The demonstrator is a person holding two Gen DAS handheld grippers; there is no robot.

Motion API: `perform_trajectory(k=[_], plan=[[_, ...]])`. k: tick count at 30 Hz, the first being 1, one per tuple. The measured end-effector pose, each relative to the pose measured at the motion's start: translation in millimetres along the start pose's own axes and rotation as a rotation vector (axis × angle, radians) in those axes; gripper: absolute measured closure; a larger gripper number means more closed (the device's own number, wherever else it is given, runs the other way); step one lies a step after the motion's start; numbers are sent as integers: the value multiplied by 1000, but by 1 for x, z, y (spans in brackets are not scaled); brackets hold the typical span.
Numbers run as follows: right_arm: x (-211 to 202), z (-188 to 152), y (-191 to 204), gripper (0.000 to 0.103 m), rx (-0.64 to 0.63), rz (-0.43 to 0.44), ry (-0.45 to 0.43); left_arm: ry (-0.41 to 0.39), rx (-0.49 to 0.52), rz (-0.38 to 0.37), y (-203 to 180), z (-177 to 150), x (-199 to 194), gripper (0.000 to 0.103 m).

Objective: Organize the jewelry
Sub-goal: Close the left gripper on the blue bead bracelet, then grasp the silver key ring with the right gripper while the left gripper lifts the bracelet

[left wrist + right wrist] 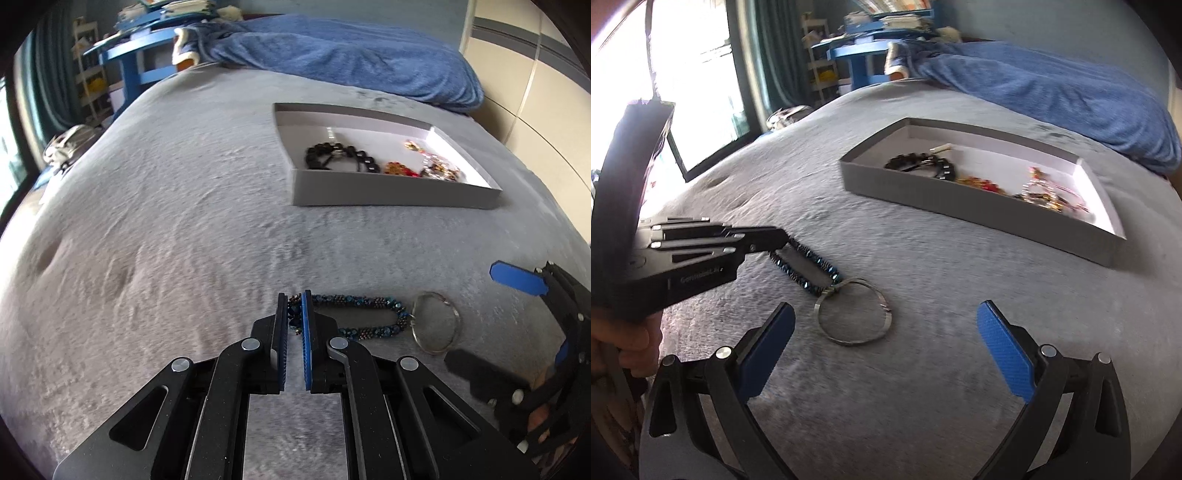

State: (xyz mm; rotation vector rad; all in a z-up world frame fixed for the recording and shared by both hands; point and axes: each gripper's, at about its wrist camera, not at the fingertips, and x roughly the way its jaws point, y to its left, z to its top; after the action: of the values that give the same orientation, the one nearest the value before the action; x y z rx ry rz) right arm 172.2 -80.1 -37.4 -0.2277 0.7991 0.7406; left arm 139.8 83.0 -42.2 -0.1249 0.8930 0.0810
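A blue beaded bracelet (354, 312) lies on the grey bedspread; it also shows in the right wrist view (809, 269). My left gripper (294, 301) is shut on its left end; it also shows in the right wrist view (781, 240). A silver bangle (436, 323) lies touching the bracelet's right end, and shows in the right wrist view (855, 312). My right gripper (886, 317) is open and empty, just in front of the bangle. A grey shallow box (391, 192) (960, 206) further back holds a black bead bracelet (340, 155), red-gold pieces and mixed jewelry.
A blue blanket (351, 55) lies bunched at the bed's far end. A blue desk (136, 66) with clutter stands beyond the bed at left. A window (683, 74) is at left. A cream wardrobe (535, 92) is at right.
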Motion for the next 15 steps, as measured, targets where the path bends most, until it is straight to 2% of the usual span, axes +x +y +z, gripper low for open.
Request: perform_trajectory(k=[5,7,8,10,11,12,13,15], plan=[[15,3,10,6,-45,-6,50,11,-44,27,11,0,1,95],[22,3,12,12,-55,-14,74,16,-39,23,10,-1,2,95],[26,3,12,18,-57,-19,90,17,-36,20,9,-2,2,95],[28,1,12,21,-55,-22,93,18,-30,13,8,-2,3,94],[29,1,11,26,-52,-24,92,20,-32,12,8,-2,3,87],[28,1,9,34,-41,-30,88,22,-34,6,8,-2,4,85],[27,1,7,38,-32,-29,83,25,-32,5,7,-2,5,83],[25,1,3,55,-17,-32,78,25,-23,6,5,-1,7,78]])
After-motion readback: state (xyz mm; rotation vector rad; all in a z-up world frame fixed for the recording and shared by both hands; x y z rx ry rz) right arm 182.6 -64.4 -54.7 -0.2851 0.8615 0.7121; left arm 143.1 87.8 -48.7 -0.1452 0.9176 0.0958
